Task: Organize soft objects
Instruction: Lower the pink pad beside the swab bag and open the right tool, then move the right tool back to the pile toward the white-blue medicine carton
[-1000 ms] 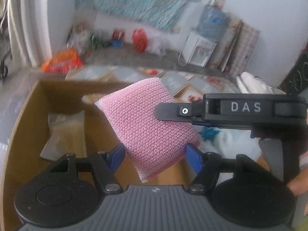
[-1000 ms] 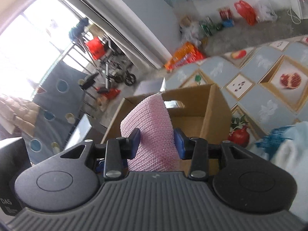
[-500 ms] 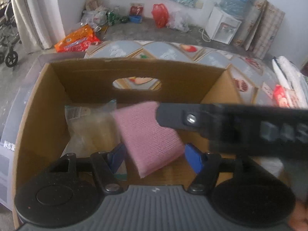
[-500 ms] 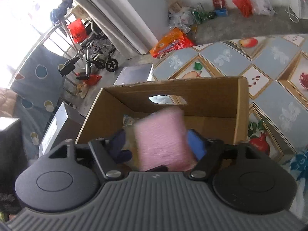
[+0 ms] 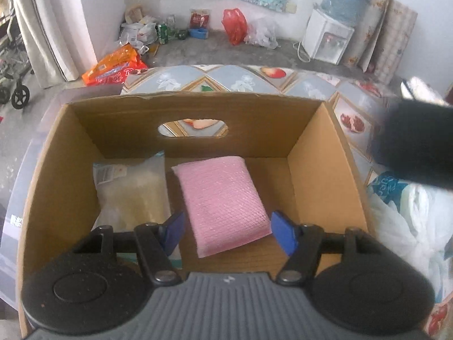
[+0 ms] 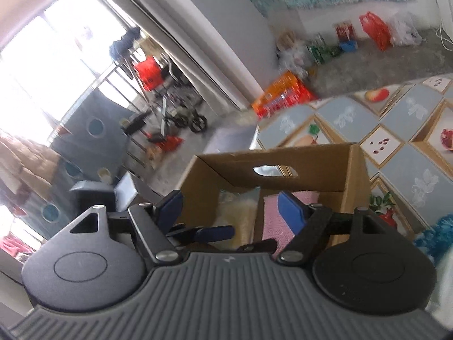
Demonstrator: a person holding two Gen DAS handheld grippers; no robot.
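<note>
Hovering over an open cardboard box (image 5: 320, 170), the left gripper (image 5: 226, 233) has its blue jaws apart, gripping nothing. Inside, at twelve o'clock from it, a pink sponge (image 5: 223, 201) lies flat; a clear packet (image 5: 133, 195) lies at ten o'clock. The right gripper (image 6: 229, 208), jaws apart and empty, sits above the box's near edge.

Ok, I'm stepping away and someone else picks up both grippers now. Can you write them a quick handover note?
Left gripper: open, empty, above the cardboard box.
Right gripper: open, empty, also facing the box.
In the box: pink sponge flat on the floor, beside a clear packet of pale material.
Done: those two are boxed.
Left: a white and blue bundle lies on the table right of the box; check it for more soft items.
</note>
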